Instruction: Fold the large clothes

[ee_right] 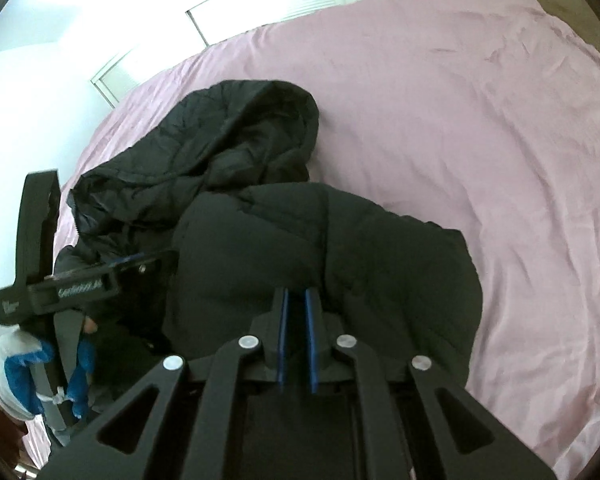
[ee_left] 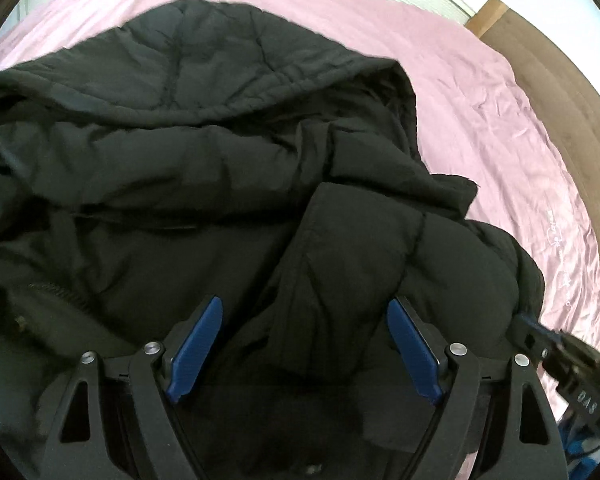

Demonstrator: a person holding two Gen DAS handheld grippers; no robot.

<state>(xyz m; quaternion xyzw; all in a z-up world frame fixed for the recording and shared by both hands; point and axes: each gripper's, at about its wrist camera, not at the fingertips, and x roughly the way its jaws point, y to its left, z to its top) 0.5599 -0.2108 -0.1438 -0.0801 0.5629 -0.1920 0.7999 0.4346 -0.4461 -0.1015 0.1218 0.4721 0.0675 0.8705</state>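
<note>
- Left wrist view: my left gripper (ee_left: 305, 344) is spread wide, its blue pads (ee_left: 196, 346) well apart with nothing pinched, hovering over the black puffer jacket (ee_left: 188, 168)
- A folded-over sleeve (ee_left: 352, 256) of the jacket runs up between the two pads, though neither pad presses on it
- The hood (ee_left: 204, 68) lies at the far end of the jacket, and the whole garment rests on the pink bed sheet (ee_left: 480, 112) — a wooden bed frame (ee_left: 560, 92) edges the sheet on the right
- At the lower right edge, part of my right gripper (ee_left: 556, 354) comes in beside the jacket's bulge
- Right wrist view: my right gripper (ee_right: 296, 320) is nearly clenched, only a narrow slit left between its blue pads (ee_right: 311, 340); I cannot tell if any fabric is caught there
- The jacket (ee_right: 320, 240) sits crumpled just ahead of the tips, hood (ee_right: 244, 136) toward the far left, on the sheet (ee_right: 480, 120)
- My left gripper (ee_right: 40, 240) shows at the left, held by my hand in a blue-and-white glove (ee_right: 20, 372) — its fingers splayed over the jacket's edge
- White closet doors (ee_right: 268, 4) stand behind the bed
</note>
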